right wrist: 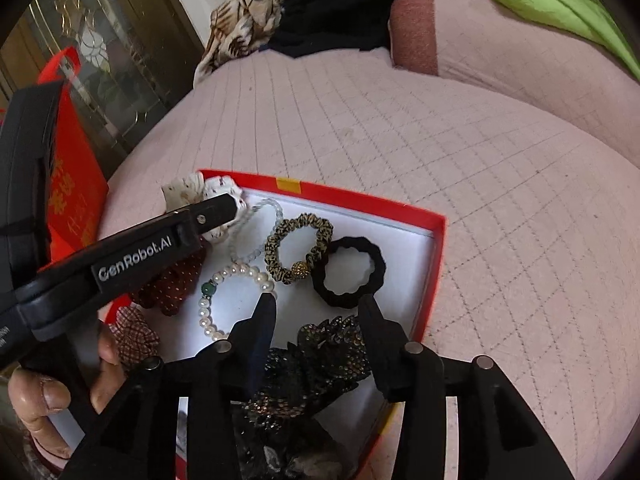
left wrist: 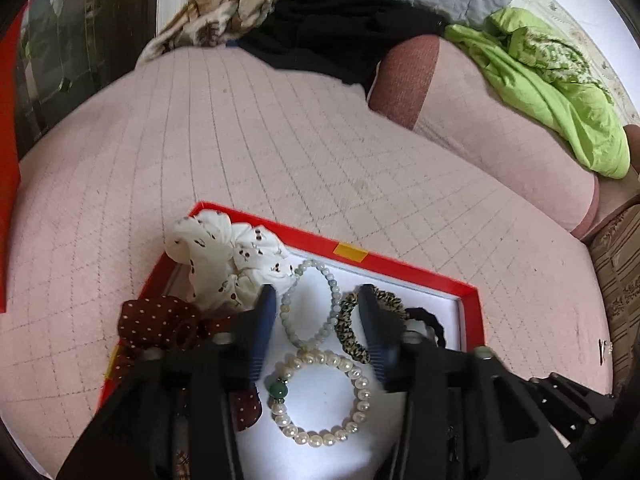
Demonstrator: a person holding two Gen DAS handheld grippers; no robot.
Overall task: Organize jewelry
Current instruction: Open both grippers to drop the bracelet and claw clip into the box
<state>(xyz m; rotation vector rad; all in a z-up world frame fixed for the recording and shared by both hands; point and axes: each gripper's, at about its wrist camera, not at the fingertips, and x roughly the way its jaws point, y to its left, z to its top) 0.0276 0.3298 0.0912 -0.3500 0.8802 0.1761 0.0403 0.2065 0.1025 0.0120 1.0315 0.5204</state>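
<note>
A red box with a white floor (left wrist: 416, 268) (right wrist: 436, 240) lies on the pink quilted bed. In it lie a white pearl bracelet with a green bead (left wrist: 352, 376) (right wrist: 208, 316), a pale jade bead bracelet (left wrist: 334, 288) (right wrist: 276, 208), a leopard scrunchie (left wrist: 348, 336) (right wrist: 320, 236), a black hair tie (right wrist: 376, 264), a white cherry-print scrunchie (left wrist: 228, 248), a dark red dotted scrunchie (left wrist: 160, 320) (right wrist: 172, 284) and a black glitter scrunchie (right wrist: 316, 356). My left gripper (left wrist: 318, 294) is open over the jade bracelet. My right gripper (right wrist: 318, 302) is open above the glitter scrunchie.
The pink quilted bed (left wrist: 280, 140) spreads around the box. Green cloth (left wrist: 540, 80), dark clothes (left wrist: 340, 40) and a floral cloth (left wrist: 224, 8) lie at the far side. A red bag (right wrist: 72, 168) stands at the left. A plaid scrunchie (right wrist: 136, 332) lies near the hand.
</note>
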